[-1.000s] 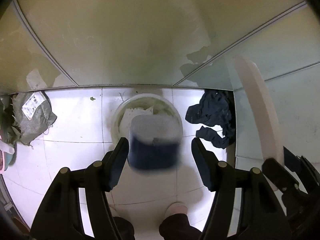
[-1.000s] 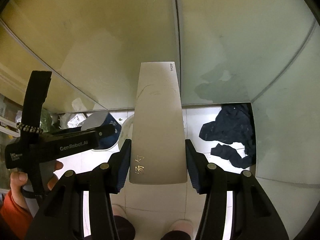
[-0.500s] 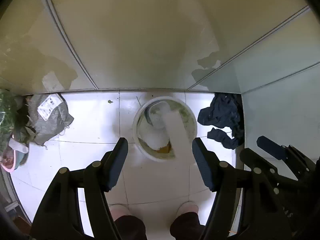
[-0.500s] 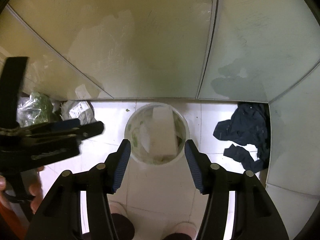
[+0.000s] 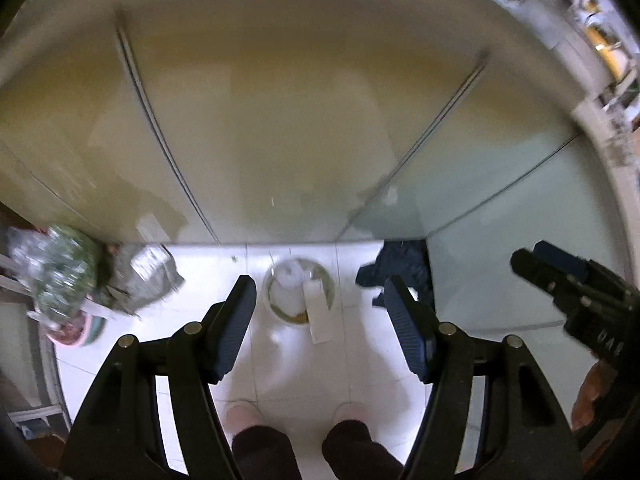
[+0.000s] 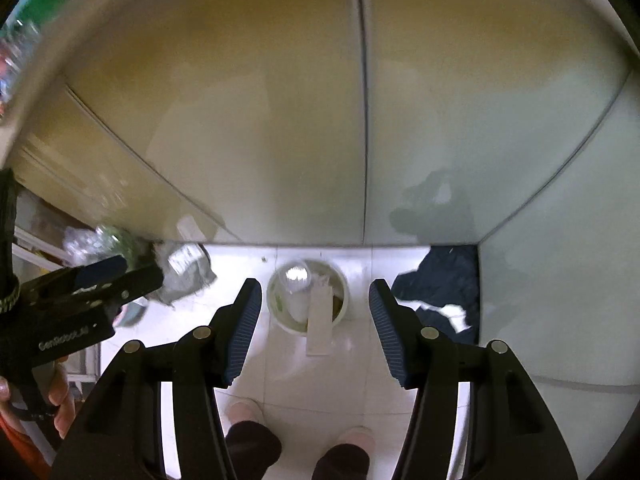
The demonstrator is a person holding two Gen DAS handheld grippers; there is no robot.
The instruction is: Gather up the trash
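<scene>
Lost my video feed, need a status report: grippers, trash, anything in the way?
Left gripper open, empty. Right gripper open, empty. Flat box leans out of trash bucket rim. Dark cloth on floor beside bucket.

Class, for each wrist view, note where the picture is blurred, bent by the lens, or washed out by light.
Left wrist view: motion blur smears the green bag and upper right shelves; wall seams bow; white floor blows out. Right wrist view: sharper centrally, the bin reads clearly, its clear cup glares, top-left corner streaks.
</scene>
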